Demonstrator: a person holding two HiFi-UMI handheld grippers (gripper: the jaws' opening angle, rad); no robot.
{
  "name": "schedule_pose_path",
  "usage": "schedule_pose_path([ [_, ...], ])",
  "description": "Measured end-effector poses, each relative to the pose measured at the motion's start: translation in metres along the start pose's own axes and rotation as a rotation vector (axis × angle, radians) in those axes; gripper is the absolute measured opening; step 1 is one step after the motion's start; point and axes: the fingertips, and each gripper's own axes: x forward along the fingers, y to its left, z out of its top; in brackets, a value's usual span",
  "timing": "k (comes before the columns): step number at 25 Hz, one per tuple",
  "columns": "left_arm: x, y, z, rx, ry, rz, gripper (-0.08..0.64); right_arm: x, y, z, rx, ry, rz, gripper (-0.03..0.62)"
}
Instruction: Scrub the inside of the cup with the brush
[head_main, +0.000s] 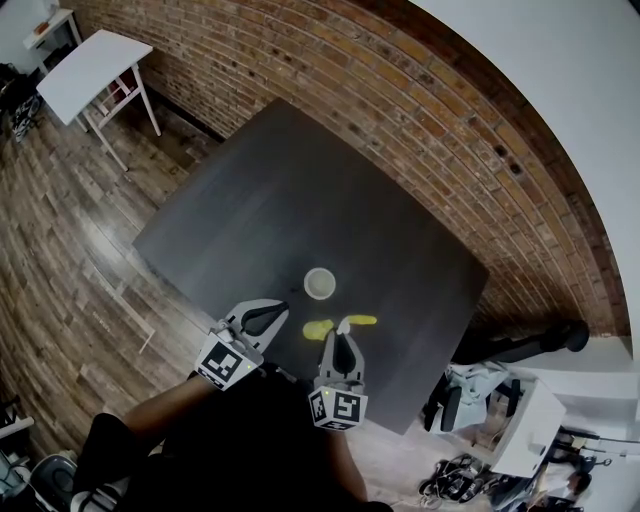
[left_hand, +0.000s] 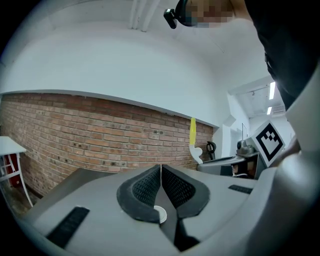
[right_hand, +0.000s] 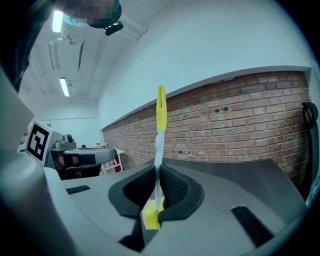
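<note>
A small white cup stands upright near the middle of the dark table. In the head view my left gripper is shut and empty, just left of and nearer than the cup. In the left gripper view its jaws meet, and the cup peeks out below them. My right gripper is shut on the middle of a yellow and white brush, nearer than the cup. The brush rises above the pads in the right gripper view. The left gripper view shows the brush to the right.
A brick wall runs along the table's far side. A white side table stands on the wood floor at the upper left. A dark chair and a white unit with cables sit off the table's right corner.
</note>
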Motion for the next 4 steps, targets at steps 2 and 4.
schedule_pose_path([
  [2,0.0,-0.001,-0.0001,-0.001,0.0,-0.005,0.04,-0.0001,0.0,0.0009,-0.001,-0.001,-0.001,0.046],
  [4,-0.0009,-0.0022,-0.001,-0.002,0.001,-0.01,0.04,-0.0011,0.001,0.0014,-0.001,-0.002,0.0,0.046],
])
